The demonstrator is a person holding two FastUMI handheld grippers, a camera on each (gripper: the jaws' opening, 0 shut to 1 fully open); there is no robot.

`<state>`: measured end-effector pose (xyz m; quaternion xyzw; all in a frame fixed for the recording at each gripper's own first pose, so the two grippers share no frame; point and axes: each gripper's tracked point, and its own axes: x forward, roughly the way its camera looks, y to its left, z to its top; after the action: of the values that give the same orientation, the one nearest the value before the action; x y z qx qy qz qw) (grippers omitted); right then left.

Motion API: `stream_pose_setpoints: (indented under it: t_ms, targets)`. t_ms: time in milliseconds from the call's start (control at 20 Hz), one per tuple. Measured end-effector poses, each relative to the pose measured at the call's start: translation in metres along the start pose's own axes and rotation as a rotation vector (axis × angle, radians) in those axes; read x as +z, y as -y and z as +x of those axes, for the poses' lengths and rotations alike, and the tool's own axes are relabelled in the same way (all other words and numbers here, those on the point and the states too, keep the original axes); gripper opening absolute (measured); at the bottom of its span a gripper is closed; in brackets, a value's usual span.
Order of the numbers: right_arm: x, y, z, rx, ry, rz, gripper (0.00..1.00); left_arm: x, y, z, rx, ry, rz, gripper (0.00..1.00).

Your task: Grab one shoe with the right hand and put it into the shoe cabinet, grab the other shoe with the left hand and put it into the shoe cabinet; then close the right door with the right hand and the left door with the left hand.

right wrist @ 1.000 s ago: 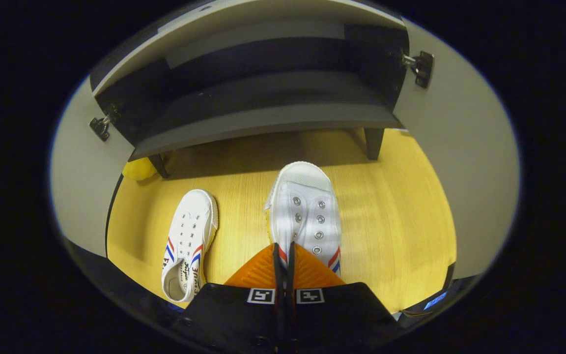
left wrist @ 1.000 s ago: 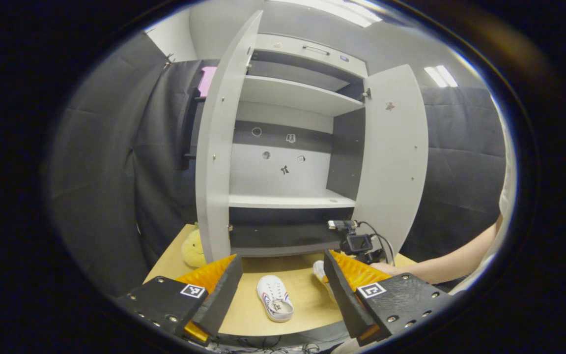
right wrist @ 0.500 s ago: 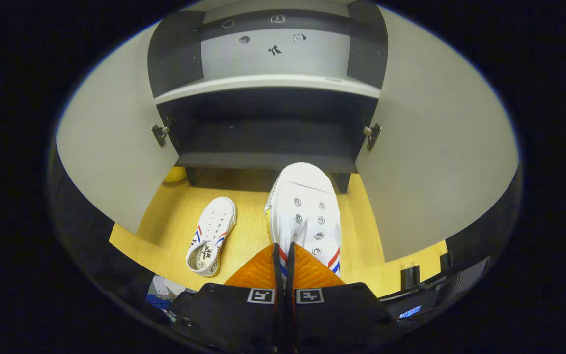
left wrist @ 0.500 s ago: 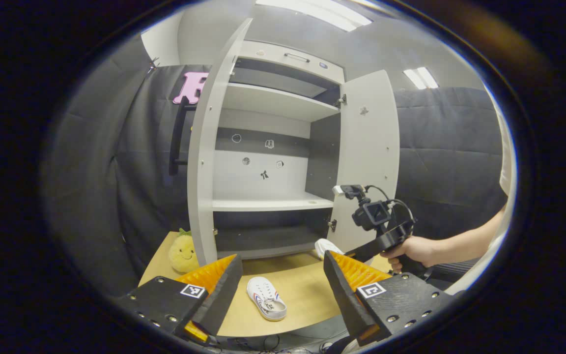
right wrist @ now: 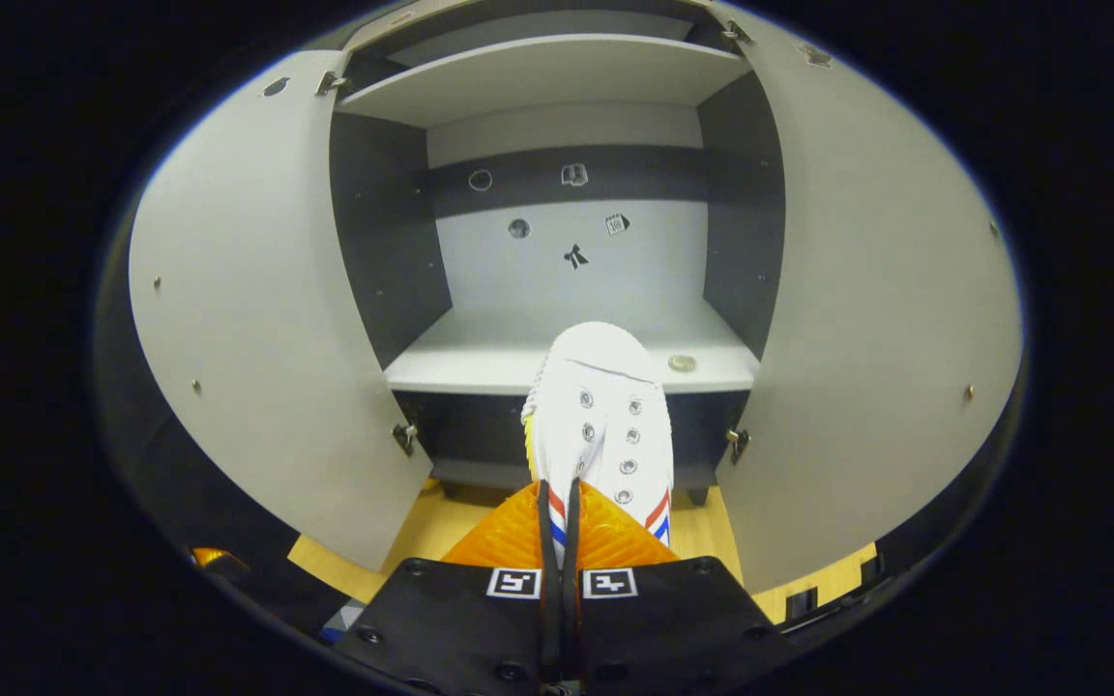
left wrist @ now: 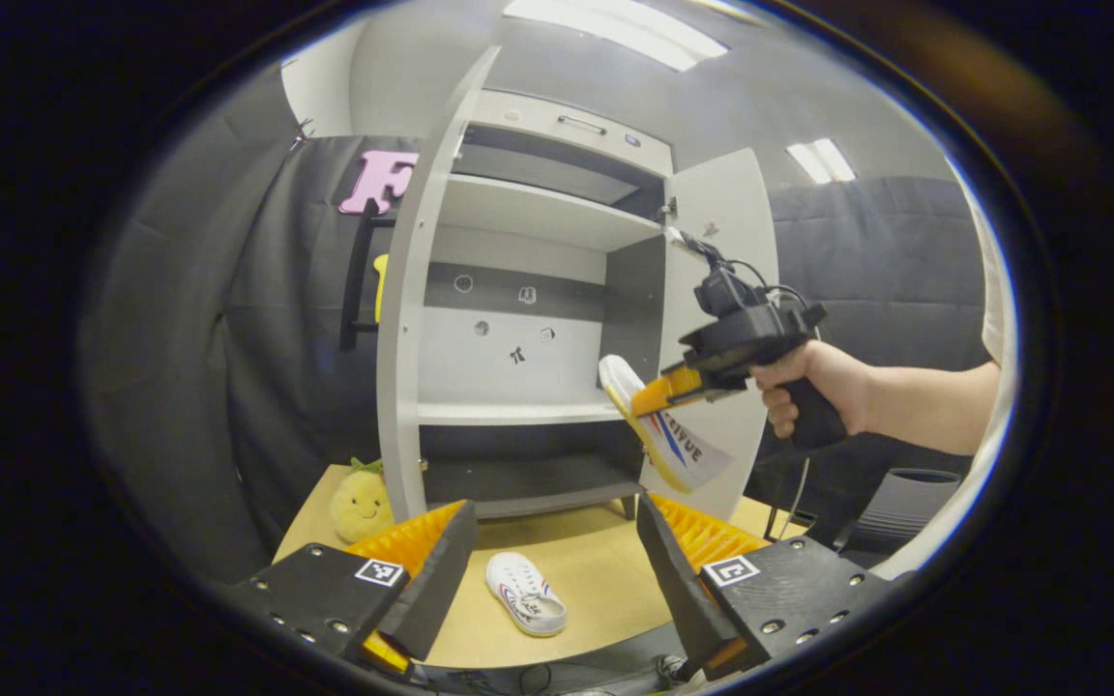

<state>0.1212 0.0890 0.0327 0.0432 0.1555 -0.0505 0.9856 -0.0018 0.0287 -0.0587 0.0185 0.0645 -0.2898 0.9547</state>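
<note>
The right gripper [right wrist: 557, 503] has its two fingers pressed almost together, with a thin edge of a white shoe [right wrist: 600, 411] pinched between them. The shoe sticks out past the fingers, toe pointing at the shoe cabinet [right wrist: 557, 242]. It is up in the air, in front of the middle shelf [right wrist: 480, 358], and not yet inside. In the left gripper view you can see this gripper [left wrist: 665, 390] from the side, held in a hand [left wrist: 823, 391], with the shoe [left wrist: 659, 435] hanging from it, its sole showing, near the right door [left wrist: 726, 290].

The left gripper [left wrist: 557, 556] has its fingers wide open. They hold nothing and touch nothing. Between them, farther off, the other shoe [left wrist: 526, 606] lies on the wooden table [left wrist: 605, 580], near its front edge.

There are two shoes: one in the air, one on the table. There are two grippers. The cabinet has two doors, and both stand open: the left door [left wrist: 402, 338] and the right door. A small round thing [right wrist: 681, 363] sits on the middle shelf at the right. One yellow soft toy [left wrist: 361, 498] sits on the table to the left of the cabinet, just beside the left door.
</note>
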Motion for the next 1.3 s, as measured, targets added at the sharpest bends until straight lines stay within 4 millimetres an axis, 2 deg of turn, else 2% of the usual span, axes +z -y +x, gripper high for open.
stream_pose_setpoints:
  t_ms: [200,300,600,800,1000,1150,1300]
  targets:
    - [0.052,0.01,0.015,0.0,0.076,-0.006,0.01,0.002,-0.001,0.0,0.011,0.013,0.0,0.95]
    - [0.071,0.014,0.026,0.003,0.104,-0.008,0.01,0.002,-0.003,0.0,0.026,0.011,0.029,0.95]
    - [0.117,0.032,0.075,0.043,0.153,0.047,0.0,-0.007,-0.014,0.008,0.124,-0.043,0.063,0.94]
    - [0.137,0.05,0.115,0.063,0.156,0.096,0.01,-0.005,-0.02,0.015,0.198,-0.042,0.052,0.97]
    - [0.155,0.064,0.152,0.069,0.174,0.148,0.01,-0.008,-0.02,0.047,0.26,-0.084,0.084,0.96]
    - [0.162,0.075,0.184,0.046,0.166,0.121,0.02,-0.011,-0.019,0.062,0.305,-0.099,0.071,0.95]
    - [0.162,0.082,0.211,0.033,0.141,0.14,0.02,-0.004,-0.021,0.075,0.348,-0.09,0.046,0.95]
